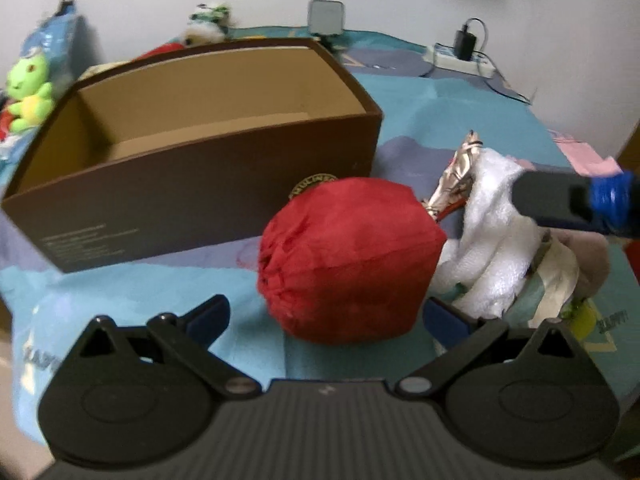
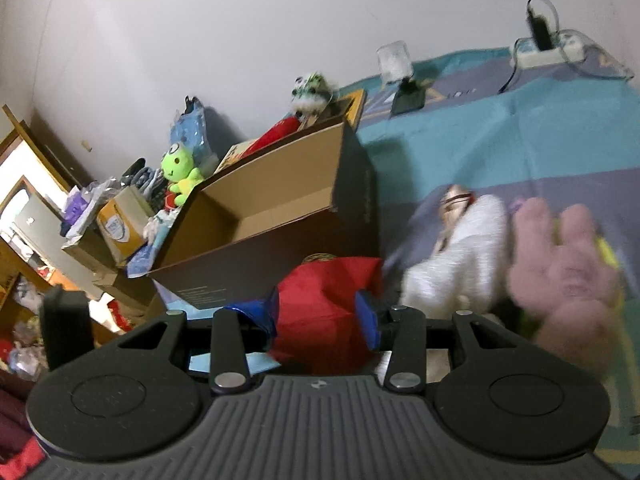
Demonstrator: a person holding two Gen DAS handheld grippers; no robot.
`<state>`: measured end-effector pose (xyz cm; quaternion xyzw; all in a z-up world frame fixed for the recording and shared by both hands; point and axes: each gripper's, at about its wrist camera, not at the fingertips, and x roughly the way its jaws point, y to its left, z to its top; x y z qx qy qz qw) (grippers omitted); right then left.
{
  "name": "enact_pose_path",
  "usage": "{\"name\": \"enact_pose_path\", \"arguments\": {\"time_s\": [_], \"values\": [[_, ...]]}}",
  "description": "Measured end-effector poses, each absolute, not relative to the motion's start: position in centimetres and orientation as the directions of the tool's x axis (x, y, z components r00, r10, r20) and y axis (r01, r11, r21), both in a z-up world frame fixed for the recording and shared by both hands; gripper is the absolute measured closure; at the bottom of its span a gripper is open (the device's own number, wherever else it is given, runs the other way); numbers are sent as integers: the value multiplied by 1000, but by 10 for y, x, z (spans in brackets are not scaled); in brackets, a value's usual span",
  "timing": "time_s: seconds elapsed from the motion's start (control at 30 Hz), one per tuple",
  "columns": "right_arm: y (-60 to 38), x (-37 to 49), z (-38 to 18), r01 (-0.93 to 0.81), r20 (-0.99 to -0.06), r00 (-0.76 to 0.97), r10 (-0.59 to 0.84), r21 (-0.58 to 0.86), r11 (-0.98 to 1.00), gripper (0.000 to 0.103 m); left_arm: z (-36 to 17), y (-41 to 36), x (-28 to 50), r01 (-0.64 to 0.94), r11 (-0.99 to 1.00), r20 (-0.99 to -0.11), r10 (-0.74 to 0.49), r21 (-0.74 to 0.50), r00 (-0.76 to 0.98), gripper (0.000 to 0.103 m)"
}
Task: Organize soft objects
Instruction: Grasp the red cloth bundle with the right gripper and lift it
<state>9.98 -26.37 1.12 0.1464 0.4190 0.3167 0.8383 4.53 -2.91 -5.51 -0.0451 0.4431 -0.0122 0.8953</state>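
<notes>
White wall backs a bed spread with a teal and purple cover (image 1: 420, 96), and on it stands an open brown cardboard box (image 1: 200, 184), empty inside, which serves as the landmark. Just in front of the box's near right corner sits a red crumpled-paper ball (image 1: 348, 260), apparently touching the box's front wall. To the right of the box, beside the ball, lies a heap of soft things: a white fluffy cloth (image 1: 492, 236) and a pink plush (image 2: 560, 264), blurred. Behind the box, against the wall, a green frog plush (image 1: 30, 92) and other toys are piled.

The left gripper (image 1: 324, 320) hovers before the ball with its jaws spread wide on either side, touching nothing. The right gripper (image 2: 320, 312) comes at the ball from the other side; its blue pads flank the red paper closely, but whether they are already pressing it I cannot tell. Judging by the open, upward-facing box so near, the ball is probably meant to go inside it, a short lift over the front wall.
</notes>
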Motion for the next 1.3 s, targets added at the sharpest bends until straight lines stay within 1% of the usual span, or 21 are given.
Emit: {"name": "enact_pose_path", "arguments": {"time_s": [0.1,0.17,0.2,0.23,0.27,0.3,0.33,0.37,0.43,0.47,0.53,0.6,0.7,0.8,0.87,0.97,1.1,1.17,1.23,1.3], "values": [[-249,107,13,-411,-613,453,648,501,761,77,-62,-21,56,29,987,-787,-142,-156,600,0],[-238,113,9,-407,-627,462,628,479,778,77,-68,-18,64,40,985,-784,-158,-168,600,1],[-233,117,5,-391,-641,466,610,469,792,77,-71,-17,68,46,984,-781,-166,-174,602,6],[-229,121,1,-377,-653,462,600,467,800,77,-75,-14,72,55,981,-781,-184,-188,597,20],[-226,125,-4,-361,-667,454,591,468,806,77,-78,-12,75,63,977,-786,-202,-204,585,31],[-221,129,-10,-339,-685,446,576,467,817,77,-82,-9,78,66,973,-792,-220,-223,569,48],[-218,131,-15,-326,-692,443,570,468,821,77,-87,-5,81,66,966,-796,-244,-251,554,57],[-214,132,-19,-318,-696,441,566,469,824,77,-90,-2,82,68,957,-793,-271,-280,546,60],[-206,133,-29,-311,-722,420,550,455,834,77,-93,5,81,84,946,-781,-308,-315,543,80],[-202,134,-33,-317,-735,395,551,454,833,79,-93,6,81,98,945,-778,-314,-312,545,84],[-199,132,-43,-313,-745,350,567,478,821,82,-90,9,80,131,942,-770,-329,-309,547,96],[-202,128,-44,-303,-728,322,605,526,795,86,-84,11,78,173,936,-756,-349,-306,553,99],[-217,122,-30,-281,-674,325,664,601,748,92,-66,14,70,253,909,-716,-417,-331,560,100],[-228,117,-2,-303,-607,366,706,639,707,94,-30,12,60,374,873,-640,-484,-313,597,100],[-231,116,22,-339,-546,400,736,658,672,94,-3,11,55,442,849,-576,-524,-290,627,100],[-223,115,56,-429,-451,448,772,649,628,94,32,18,61,484,837,-490,-544,-256,681,100],[-190,134,89,-547,-332,502,799,593,591,94,69,47,78,472,858,-400,-512,-203,760,100],[-170,151,91,-576,-297,495,817,592,564,94,75,68,88,412,898,-386,-438,-154,812,100],[-144,166,86,-597,-294,489,821,573,561,94,73,87,103,340,931,-401,-365,-134,840,100],[-117,181,72,-600,-326,485,811,551,580,94,62,110,119,267,951,-436,-308,-153,846,100]]}}
